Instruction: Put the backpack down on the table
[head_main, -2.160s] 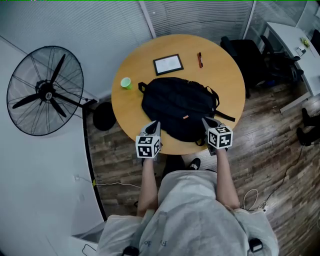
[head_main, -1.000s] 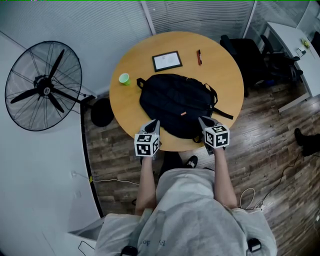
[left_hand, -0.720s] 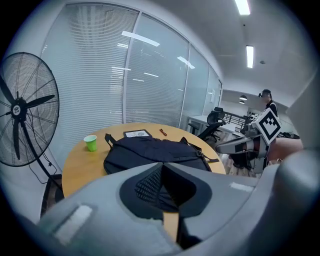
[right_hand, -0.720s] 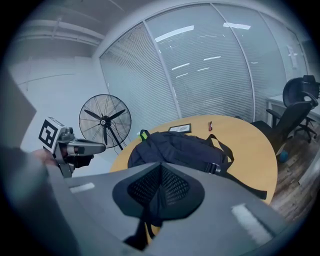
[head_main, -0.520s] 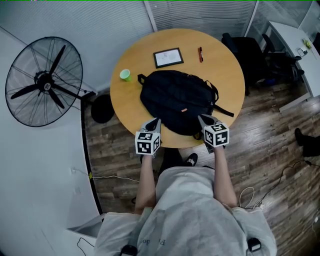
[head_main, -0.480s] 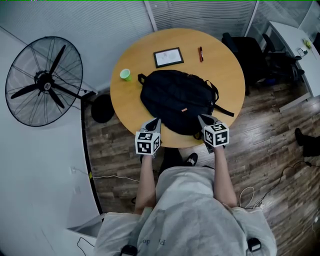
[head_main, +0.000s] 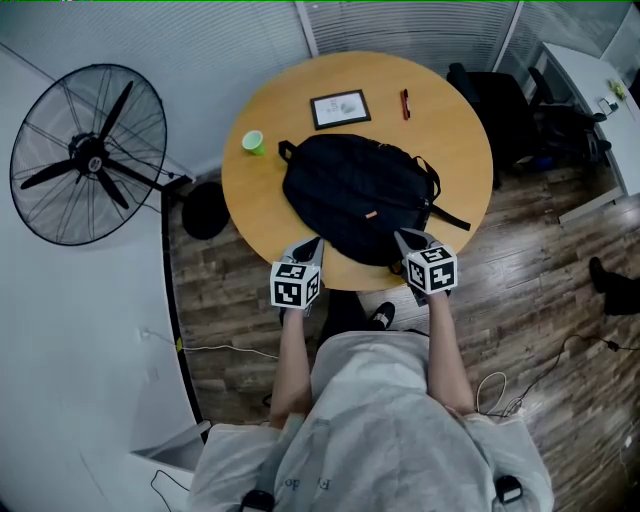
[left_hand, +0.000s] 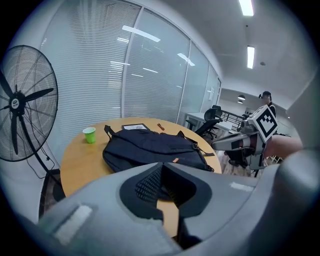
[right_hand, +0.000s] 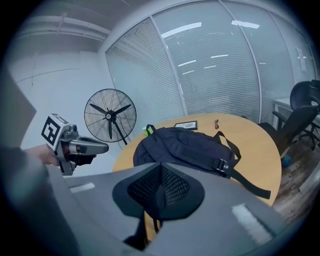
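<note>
While the backpack (head_main: 358, 198) is lying flat on the counter (head_main: 462, 130), just ahead of both claws, the left claw (head_main: 310, 245) and right claw (head_main: 405, 238) are being held closed, gripping nothing, equally near its end; its length is slanting away leftward.

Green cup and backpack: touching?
Apart. The head view shows a strip of bare table between the green cup and the backpack. The left gripper view shows the same gap.
</note>
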